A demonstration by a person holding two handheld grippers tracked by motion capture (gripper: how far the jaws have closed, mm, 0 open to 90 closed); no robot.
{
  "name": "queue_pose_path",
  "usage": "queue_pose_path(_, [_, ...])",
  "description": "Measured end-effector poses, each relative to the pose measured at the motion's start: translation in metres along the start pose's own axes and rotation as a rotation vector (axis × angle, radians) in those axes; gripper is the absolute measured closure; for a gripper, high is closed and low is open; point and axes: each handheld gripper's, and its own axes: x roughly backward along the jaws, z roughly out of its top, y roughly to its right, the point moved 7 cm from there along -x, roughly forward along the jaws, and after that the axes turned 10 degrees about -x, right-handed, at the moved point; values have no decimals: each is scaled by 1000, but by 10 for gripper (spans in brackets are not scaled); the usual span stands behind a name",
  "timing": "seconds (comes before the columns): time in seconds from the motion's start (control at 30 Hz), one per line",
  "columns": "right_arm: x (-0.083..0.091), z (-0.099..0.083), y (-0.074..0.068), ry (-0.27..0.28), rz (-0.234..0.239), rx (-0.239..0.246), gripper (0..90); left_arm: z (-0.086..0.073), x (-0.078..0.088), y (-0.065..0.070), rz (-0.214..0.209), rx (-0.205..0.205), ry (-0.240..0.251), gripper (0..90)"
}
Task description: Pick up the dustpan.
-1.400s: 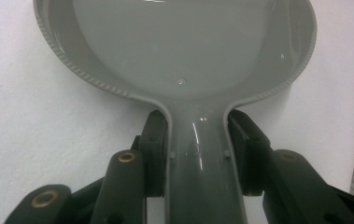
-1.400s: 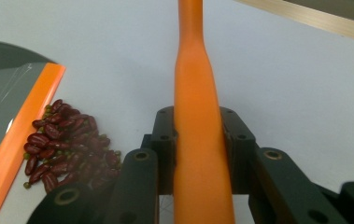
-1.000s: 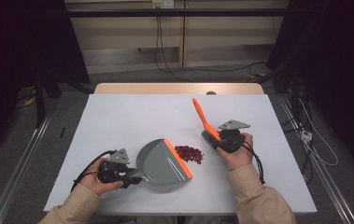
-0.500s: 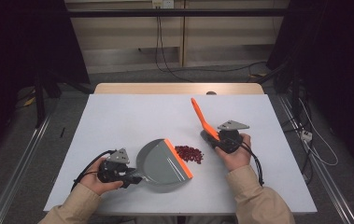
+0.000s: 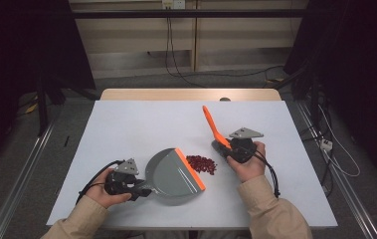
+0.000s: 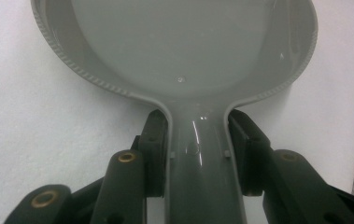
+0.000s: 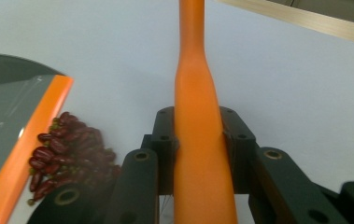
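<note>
A grey dustpan (image 5: 168, 174) with an orange lip (image 5: 190, 168) lies flat on the white table. My left gripper (image 5: 143, 190) is shut on its handle (image 6: 198, 154), with the pads pressing both sides below the pan's bowl (image 6: 179, 46). Just right of the lip sits a small pile of dark red beans (image 5: 202, 164). My right gripper (image 5: 224, 148) is shut on a long orange handle (image 5: 211, 124) that slants up and away from it. In the right gripper view the orange handle (image 7: 195, 93) runs straight up between the jaws, and the beans (image 7: 67, 149) touch the pan's orange lip (image 7: 30, 140).
The white table top (image 5: 126, 129) reaches to a wooden far edge (image 5: 186, 94). Cables trail from both grippers toward the person's sleeves. Beyond the table, cables run over the floor (image 5: 176, 69), and metal rails flank both sides.
The orange handle and my right gripper have shifted very slightly to the left. The dustpan, the beans and my left gripper have stayed put.
</note>
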Motion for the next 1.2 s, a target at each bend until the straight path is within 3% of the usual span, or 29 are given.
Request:
queue_pose_path(0.17, [-2,-2,-14,2,-8,8,714,0,0,0,-2,-5,-6,625])
queue_pose_path(0.23, [-2,-2,-19,8,12,-15,714,0,0,0,-2,-8,-10,624])
queue_pose_path(0.3, [-3,-3,-25,7,3,13,714,1,0,0,-5,-5,-2,624])
queue_pose_path(0.53, [-5,-4,-39,16,5,15,712,0,-1,0,-3,4,3,613])
queue_pose_path(0.6, [-5,-4,-40,18,1,21,712,0,1,0,-11,4,18,602])
queue_pose_path(0.8, [-6,-5,-41,21,-7,16,712,-4,6,1,6,9,3,575])
queue_pose_path(0.87, [-6,-5,-42,21,-8,18,711,-4,9,1,14,8,1,616])
queue_pose_path(1.2, [-6,-6,-46,27,-8,12,711,2,12,1,4,16,-10,625])
